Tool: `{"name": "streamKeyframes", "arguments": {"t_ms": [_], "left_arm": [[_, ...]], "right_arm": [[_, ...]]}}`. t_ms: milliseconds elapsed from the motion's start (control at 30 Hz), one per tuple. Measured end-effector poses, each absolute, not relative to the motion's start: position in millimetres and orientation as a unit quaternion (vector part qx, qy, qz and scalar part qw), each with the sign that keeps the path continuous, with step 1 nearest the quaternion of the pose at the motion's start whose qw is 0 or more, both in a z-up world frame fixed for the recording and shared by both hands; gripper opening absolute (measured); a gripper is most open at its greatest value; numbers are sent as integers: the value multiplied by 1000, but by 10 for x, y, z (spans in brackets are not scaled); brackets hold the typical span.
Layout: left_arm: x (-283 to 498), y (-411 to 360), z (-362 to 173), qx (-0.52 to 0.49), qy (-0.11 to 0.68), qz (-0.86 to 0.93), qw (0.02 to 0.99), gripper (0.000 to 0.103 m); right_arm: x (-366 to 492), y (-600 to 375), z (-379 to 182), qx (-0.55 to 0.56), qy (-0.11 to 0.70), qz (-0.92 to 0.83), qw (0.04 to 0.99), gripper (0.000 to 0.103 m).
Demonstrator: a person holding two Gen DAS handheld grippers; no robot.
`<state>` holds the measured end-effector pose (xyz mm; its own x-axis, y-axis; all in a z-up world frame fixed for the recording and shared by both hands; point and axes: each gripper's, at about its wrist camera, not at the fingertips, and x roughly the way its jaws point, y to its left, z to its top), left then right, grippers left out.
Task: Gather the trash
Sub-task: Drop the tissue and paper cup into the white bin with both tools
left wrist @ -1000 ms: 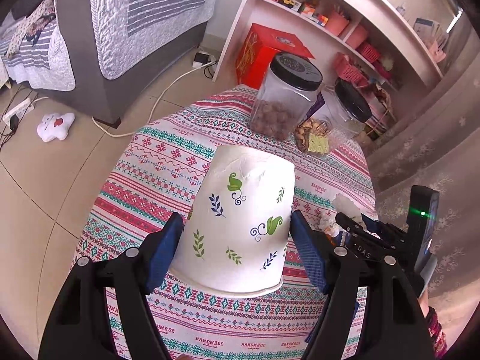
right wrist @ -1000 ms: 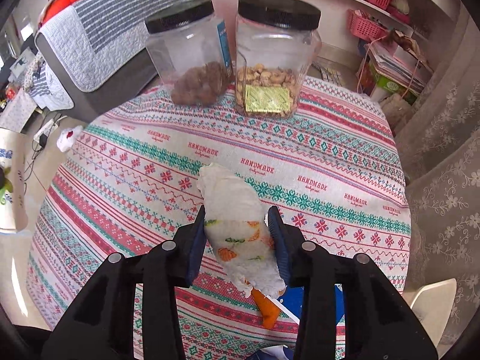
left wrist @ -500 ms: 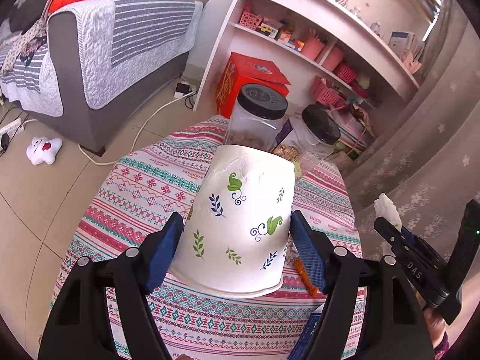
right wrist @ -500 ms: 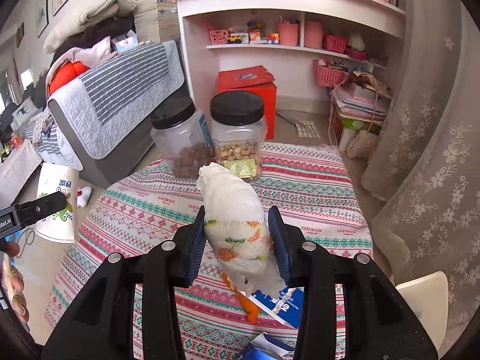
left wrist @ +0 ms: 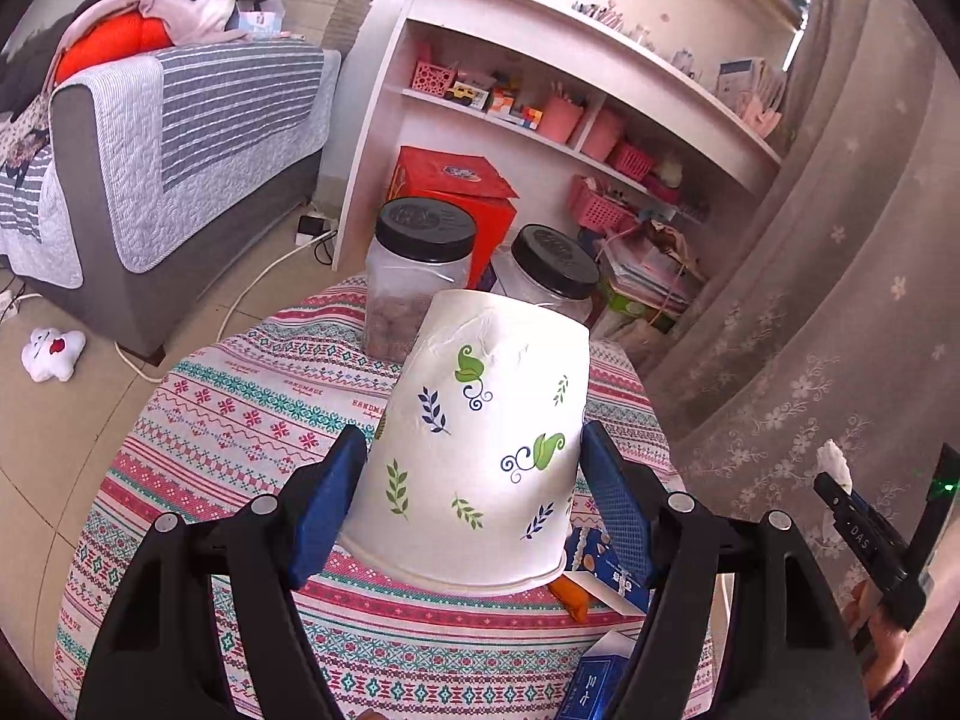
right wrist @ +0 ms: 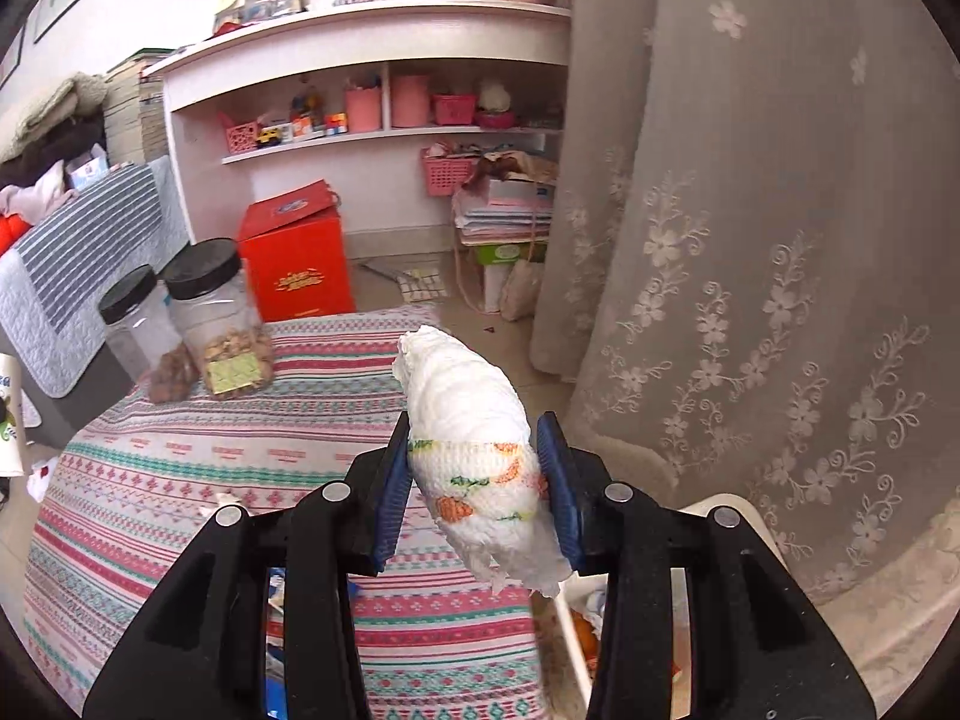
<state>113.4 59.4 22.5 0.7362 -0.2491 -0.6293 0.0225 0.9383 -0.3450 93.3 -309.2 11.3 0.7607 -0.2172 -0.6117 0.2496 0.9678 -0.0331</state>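
My left gripper (left wrist: 471,492) is shut on a white paper cup (left wrist: 480,450) printed with leaves, held upside down above the round patterned table (left wrist: 240,432). My right gripper (right wrist: 477,483) is shut on a crumpled paper towel (right wrist: 474,456) with an orange print, lifted over the table's right edge. The right gripper (left wrist: 840,495) also shows at the far right of the left wrist view, the towel's tip (left wrist: 833,461) sticking out of it. Below the right gripper a white bin (right wrist: 729,510) stands beside the table, with scraps inside. An orange scrap (left wrist: 570,594) and blue packets (left wrist: 606,564) lie on the table.
Two clear jars with black lids (left wrist: 420,276) (left wrist: 555,276) stand at the table's far edge. Behind are a red box (right wrist: 297,264), a white shelf unit (right wrist: 384,120), a grey sofa (left wrist: 180,138) at left and a lace curtain (right wrist: 750,240) at right.
Both grippers rose and drew back from the table. The right one swung to the right with the paper towel, toward the curtain and the white bin. The cup stays gripped.
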Motion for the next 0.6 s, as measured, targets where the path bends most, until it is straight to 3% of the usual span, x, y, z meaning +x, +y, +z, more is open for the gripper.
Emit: {"name": "streamKeyframes", "arguments": {"t_ms": [300, 400, 467, 600], "left_arm": [[1126, 243, 93, -125, 370, -92, 916, 72], [1107, 98, 44, -118, 380, -110, 911, 72], [1094, -13, 7, -114, 386, -120, 907, 72], [1061, -267, -30, -117, 399, -140, 899, 72]], "right_arm": [[750, -4095, -266, 130, 405, -231, 875, 42], [681, -4275, -328, 165, 415, -245, 861, 60], [607, -4319, -283, 171, 407, -240, 864, 62], [500, -4343, -101, 184, 370, -239, 879, 83]]}}
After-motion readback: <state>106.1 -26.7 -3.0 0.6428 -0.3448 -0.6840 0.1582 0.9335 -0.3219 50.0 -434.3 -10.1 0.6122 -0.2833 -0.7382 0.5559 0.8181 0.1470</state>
